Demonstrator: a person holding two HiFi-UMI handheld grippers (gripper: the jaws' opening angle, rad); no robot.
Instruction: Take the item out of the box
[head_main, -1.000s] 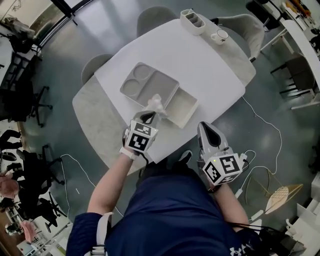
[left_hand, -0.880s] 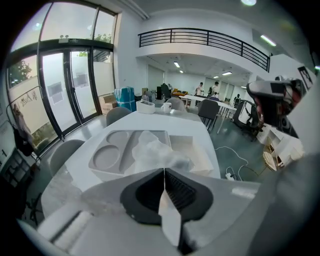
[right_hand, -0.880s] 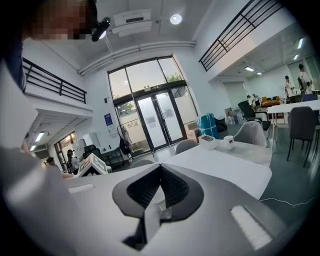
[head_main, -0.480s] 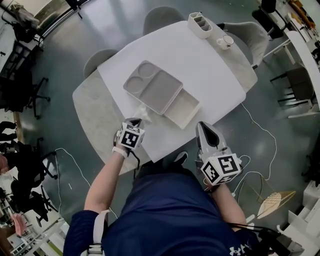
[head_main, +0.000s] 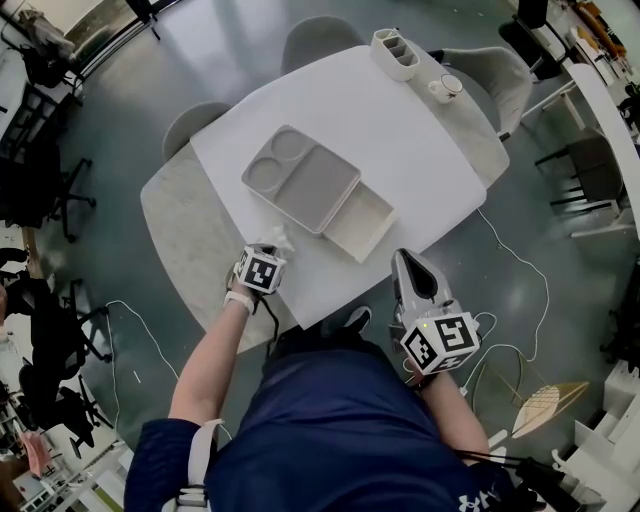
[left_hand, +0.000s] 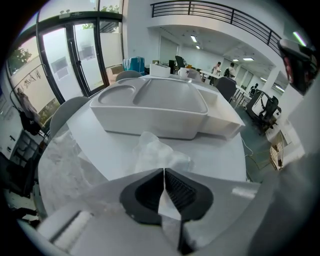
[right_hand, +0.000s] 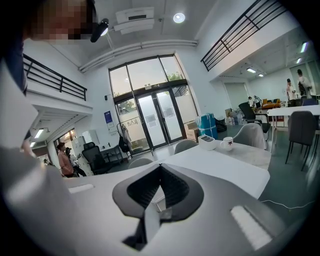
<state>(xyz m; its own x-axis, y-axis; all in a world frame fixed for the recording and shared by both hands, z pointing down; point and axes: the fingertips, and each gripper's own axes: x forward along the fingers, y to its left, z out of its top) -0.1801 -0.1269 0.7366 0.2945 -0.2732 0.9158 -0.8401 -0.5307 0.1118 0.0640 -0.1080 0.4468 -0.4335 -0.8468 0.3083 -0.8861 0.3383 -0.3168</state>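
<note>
The box (head_main: 305, 182) lies open on the white table (head_main: 420, 160): a grey compartment lid beside its shallow white tray (head_main: 358, 218). In the left gripper view the box (left_hand: 150, 107) stands just beyond the jaws. My left gripper (head_main: 268, 250) is near the table's front left edge, clear of the box, shut on a crumpled clear plastic packet (head_main: 279, 239). That packet (left_hand: 160, 152) sticks out past the closed tips of the left gripper (left_hand: 163, 171). My right gripper (head_main: 408, 258) hangs off the table's near edge. The right gripper (right_hand: 160, 166) is shut with nothing in it.
A white holder (head_main: 393, 50) and a mug (head_main: 441, 88) stand at the table's far corner. Grey chairs (head_main: 318, 35) ring the table. Cables (head_main: 520, 250) trail on the floor at the right. A person (right_hand: 64, 160) stands far off in the right gripper view.
My left gripper has drawn back from the box toward the table's front left edge, carrying the plastic packet with it. The right gripper has hardly moved.
</note>
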